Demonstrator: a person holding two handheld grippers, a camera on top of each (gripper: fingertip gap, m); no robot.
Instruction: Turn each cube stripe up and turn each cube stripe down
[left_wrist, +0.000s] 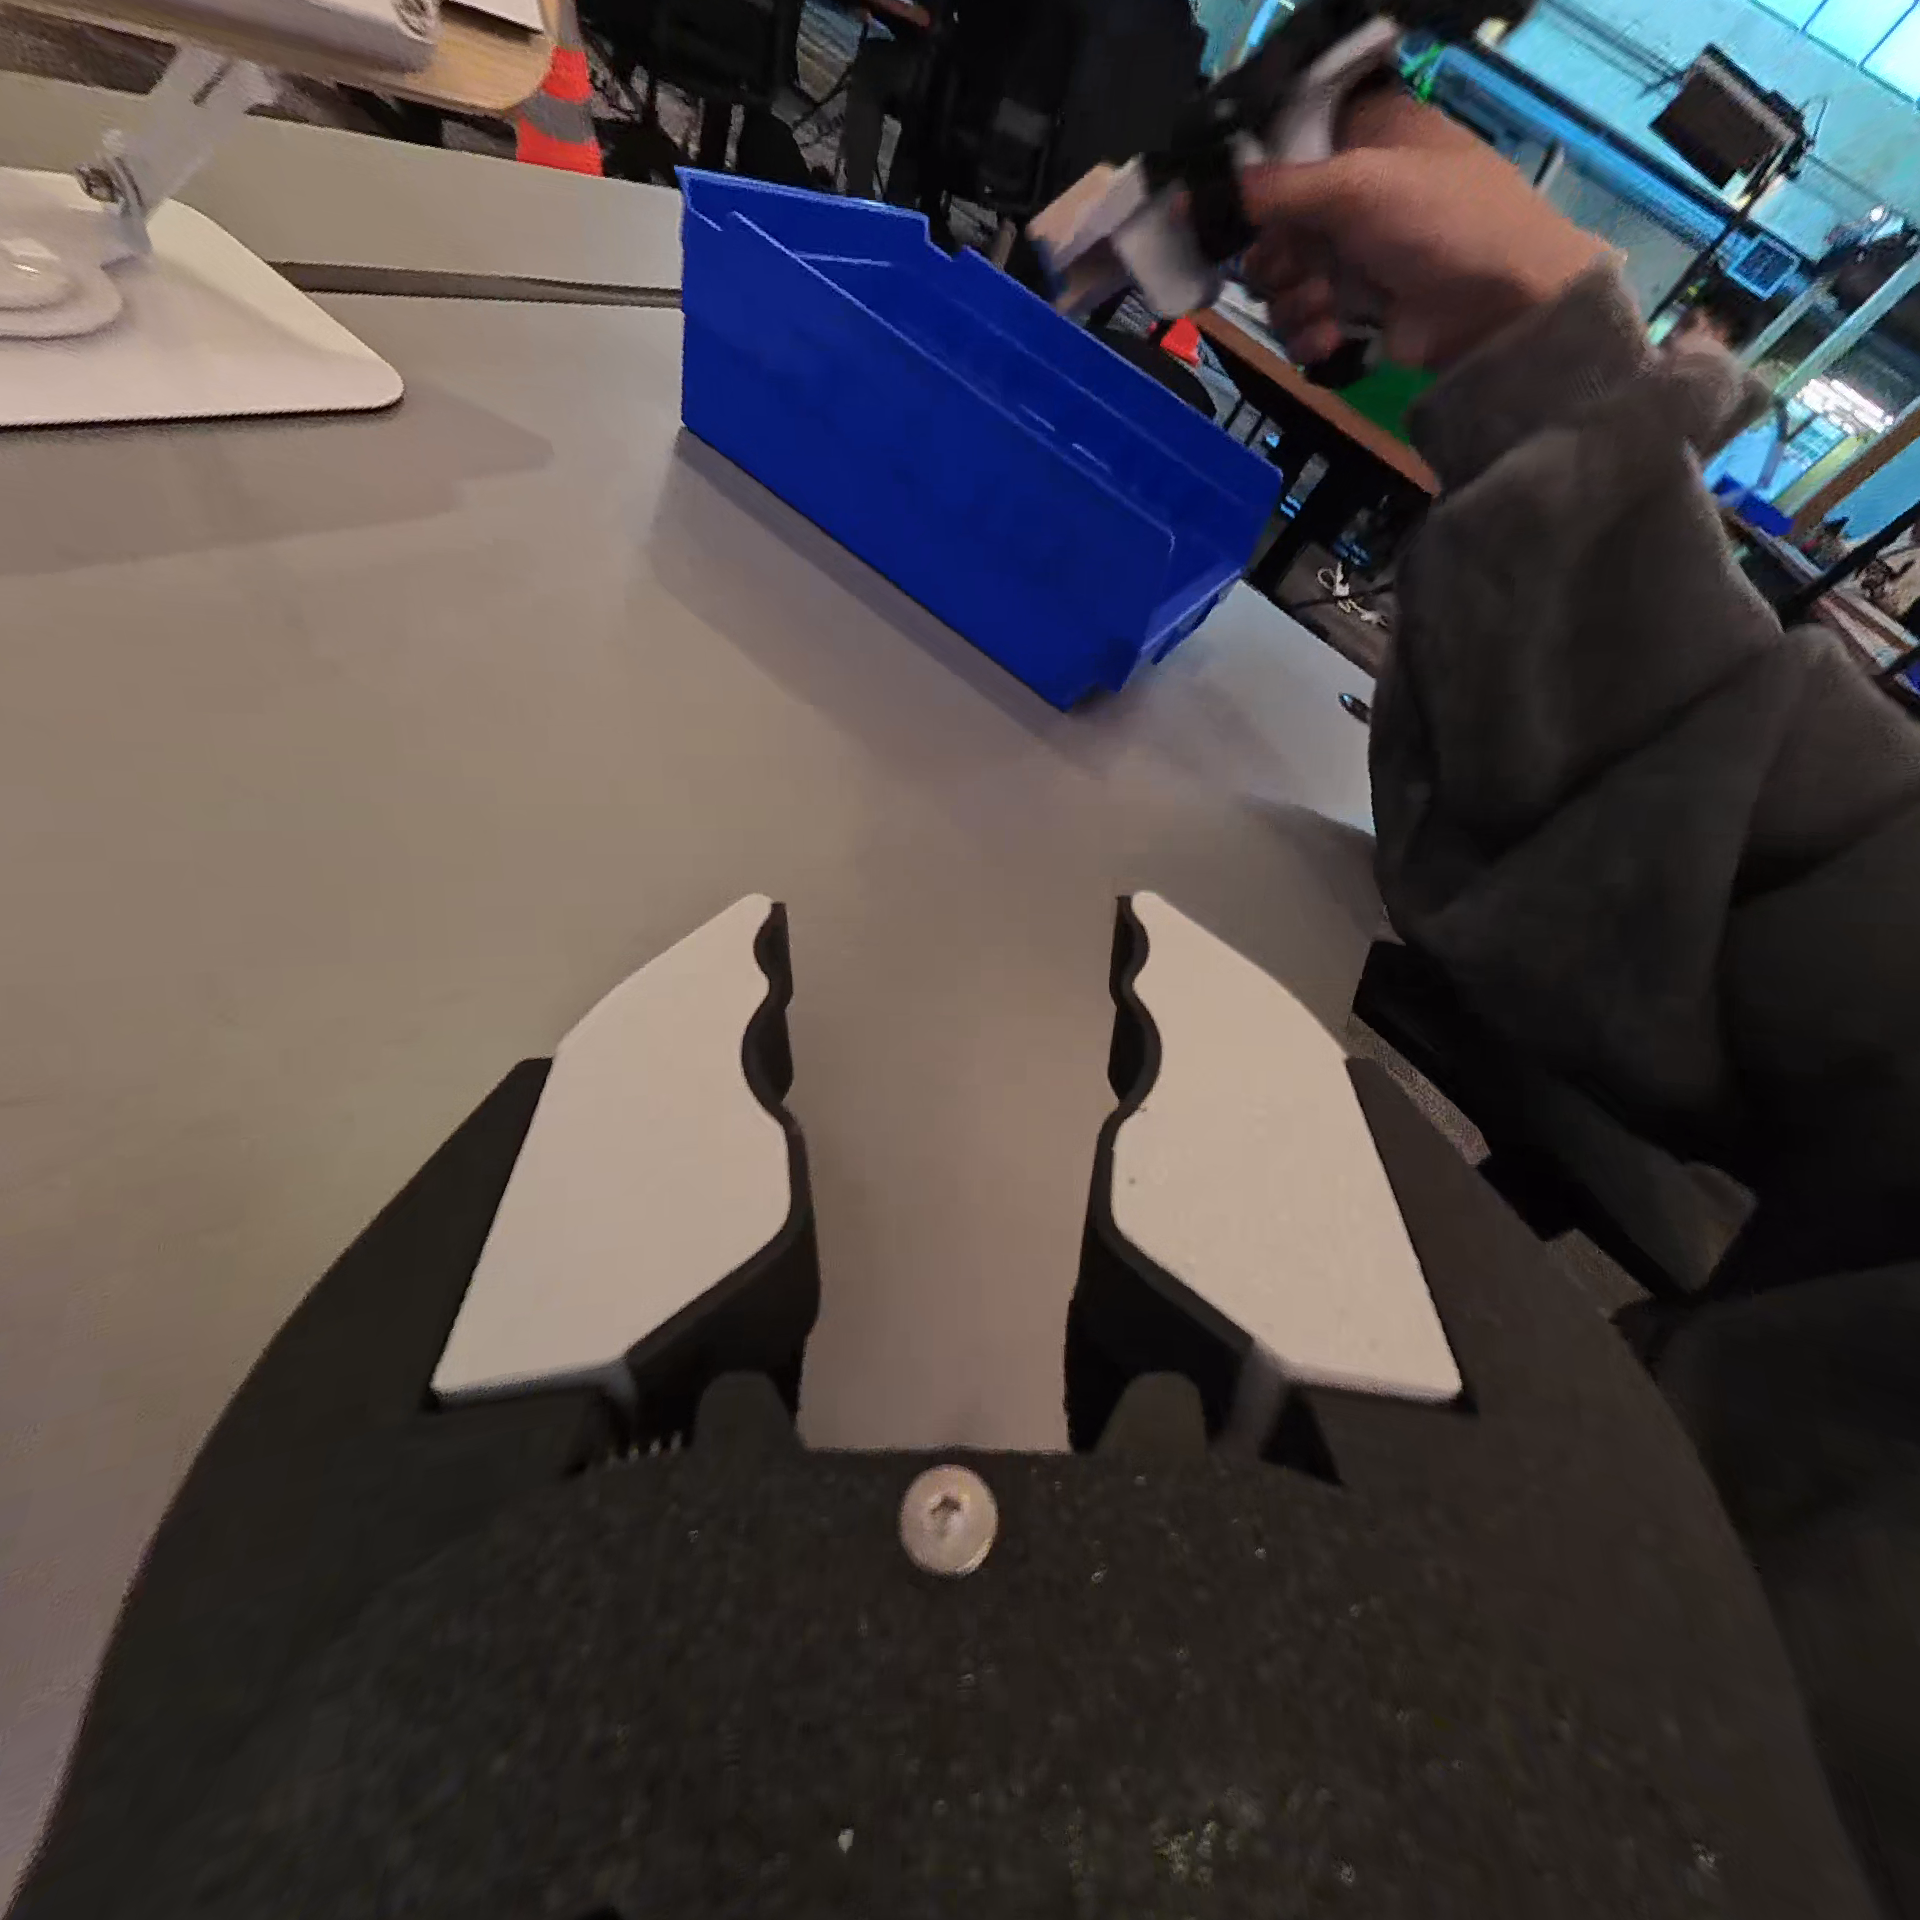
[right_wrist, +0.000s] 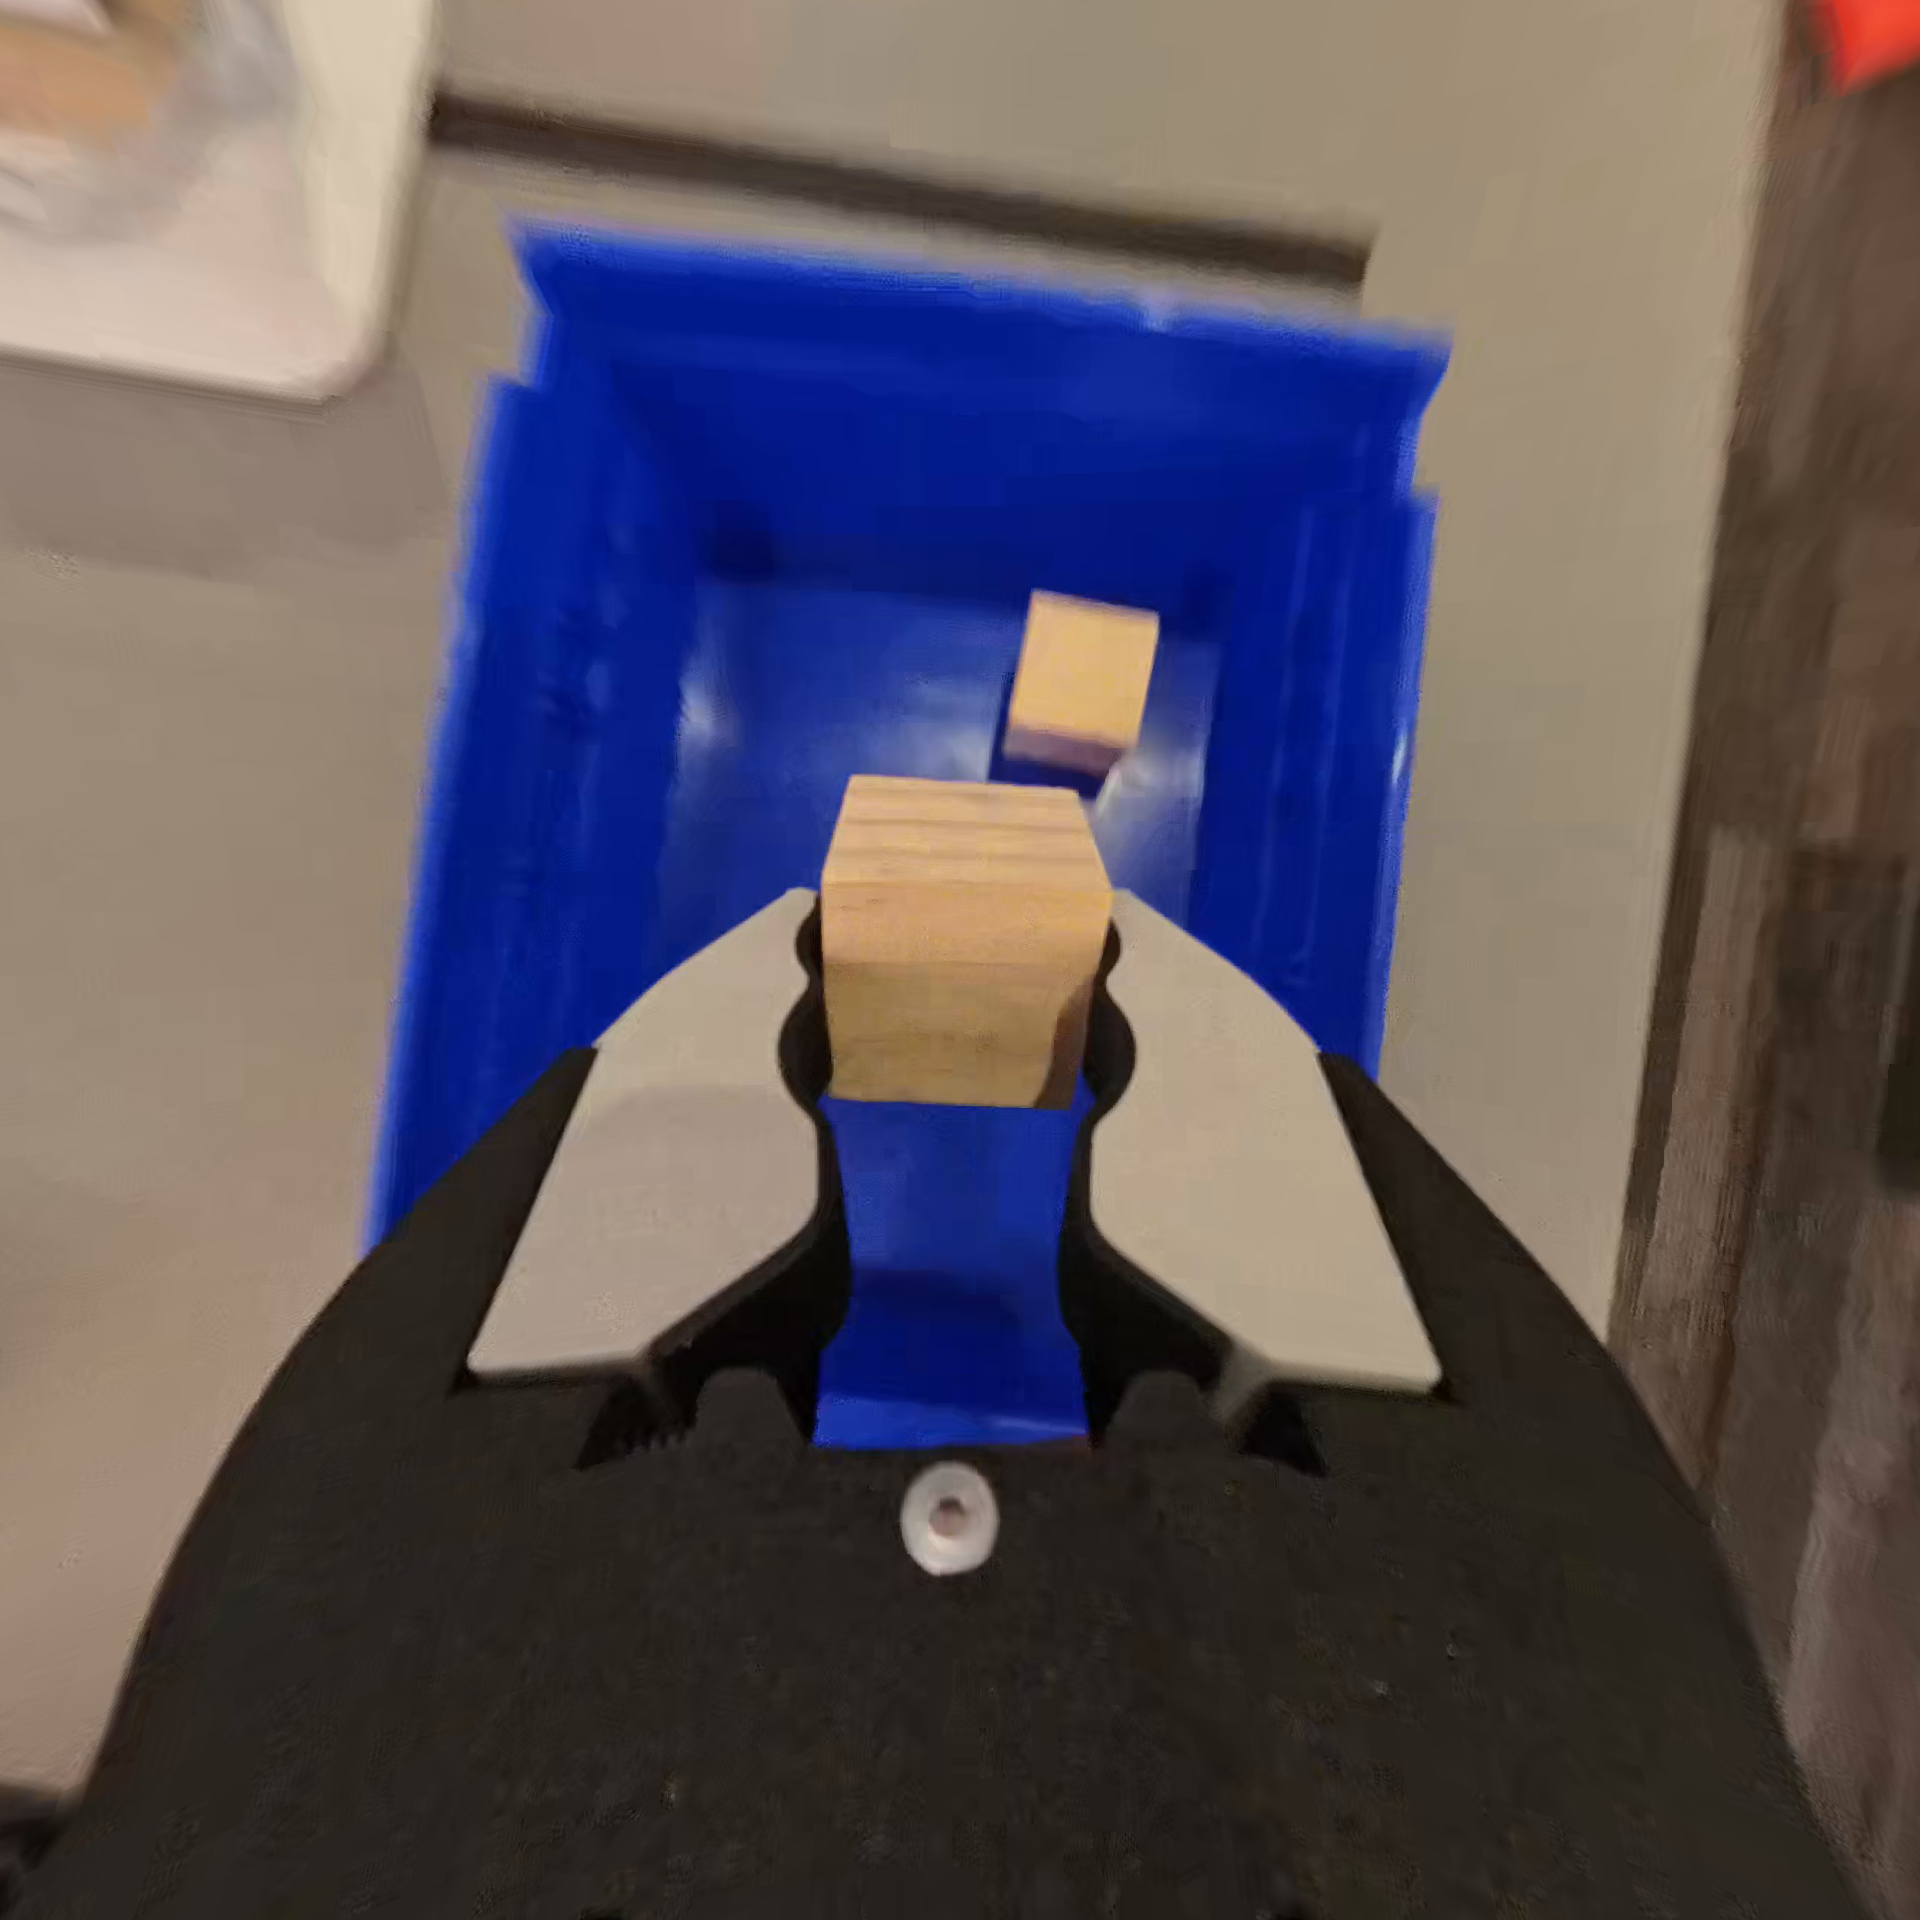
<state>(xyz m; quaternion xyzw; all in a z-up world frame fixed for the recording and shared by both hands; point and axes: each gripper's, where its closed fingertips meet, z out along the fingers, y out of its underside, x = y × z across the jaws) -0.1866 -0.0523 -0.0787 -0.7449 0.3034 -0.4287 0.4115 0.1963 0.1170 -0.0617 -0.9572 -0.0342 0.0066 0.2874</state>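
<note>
Held over the blue bin by the right tool, clenched: one wooden cube; inside on the bin floor: a second cube; over the grey bench, released: the left tool.

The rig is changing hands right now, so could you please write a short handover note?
Right gripper: jaws shut on a wooden cube, held above the blue bin.
Left gripper: jaws open, empty, over the grey table.
A second cube lies on the bin floor, far right.
No stripe is visible on either cube, so what is done is unclear.
Left: check and turn both.
</note>
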